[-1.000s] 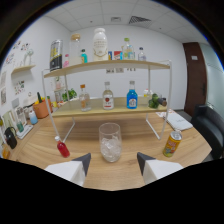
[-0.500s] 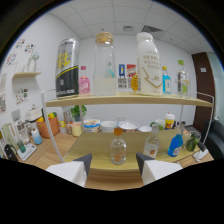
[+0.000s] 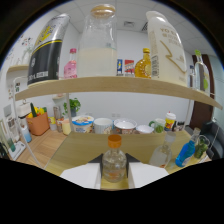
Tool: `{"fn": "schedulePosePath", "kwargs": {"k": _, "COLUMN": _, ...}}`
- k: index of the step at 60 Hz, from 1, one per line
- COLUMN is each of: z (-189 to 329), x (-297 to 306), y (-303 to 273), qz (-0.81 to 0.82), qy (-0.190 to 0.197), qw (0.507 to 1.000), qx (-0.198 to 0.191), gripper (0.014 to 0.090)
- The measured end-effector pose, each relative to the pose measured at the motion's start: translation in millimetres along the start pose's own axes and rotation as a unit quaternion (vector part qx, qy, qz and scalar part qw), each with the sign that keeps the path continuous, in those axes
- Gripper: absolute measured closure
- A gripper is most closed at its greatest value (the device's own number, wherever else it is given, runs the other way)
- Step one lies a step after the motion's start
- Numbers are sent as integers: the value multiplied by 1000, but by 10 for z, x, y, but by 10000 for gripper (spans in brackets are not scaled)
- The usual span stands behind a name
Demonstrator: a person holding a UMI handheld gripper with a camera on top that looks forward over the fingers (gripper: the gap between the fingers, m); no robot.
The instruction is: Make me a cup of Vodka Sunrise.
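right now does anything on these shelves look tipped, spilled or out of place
Nothing stands out. The orange-capped bottle stands upright between the open gripper fingers, and the milk jar sits upright on the top shelf.

Wooden shelf (image 3: 125,86) runs across the upper scene, carrying a black-and-yellow can (image 3: 47,52) at its left end and a tall white carton (image 3: 166,50) toward its right end. Under it, a row of white bowls (image 3: 104,125) sits along the table's (image 3: 80,147) far edge. Orange holder (image 3: 38,123) with utensils at the table's left edge; small green plant (image 3: 74,106) behind it.
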Motion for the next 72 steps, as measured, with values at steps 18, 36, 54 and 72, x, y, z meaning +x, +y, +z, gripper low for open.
{"fn": "schedulePosePath", "kwargs": {"k": 18, "z": -176, "x": -65, "y": -102, "qz": -1, "qy": -26, "qw": 1000, "qx": 8, "gripper": 691}}
{"fn": "schedulePosePath", "kwargs": {"k": 36, "z": -902, "x": -160, "y": -175, "qz": 4, "qy": -49, "qw": 998, "qx": 27, "gripper": 691}}
{"fn": "schedulePosePath", "kwargs": {"k": 54, "z": -1036, "x": -165, "y": 604, "qz": 31, "qy": -41, "qw": 998, "qx": -19, "gripper": 692}}
{"fn": "schedulePosePath", "kwargs": {"k": 72, "z": -476, "x": -241, "y": 1505, "qz": 47, "qy": -24, "qw": 995, "qx": -81, "gripper": 693}}
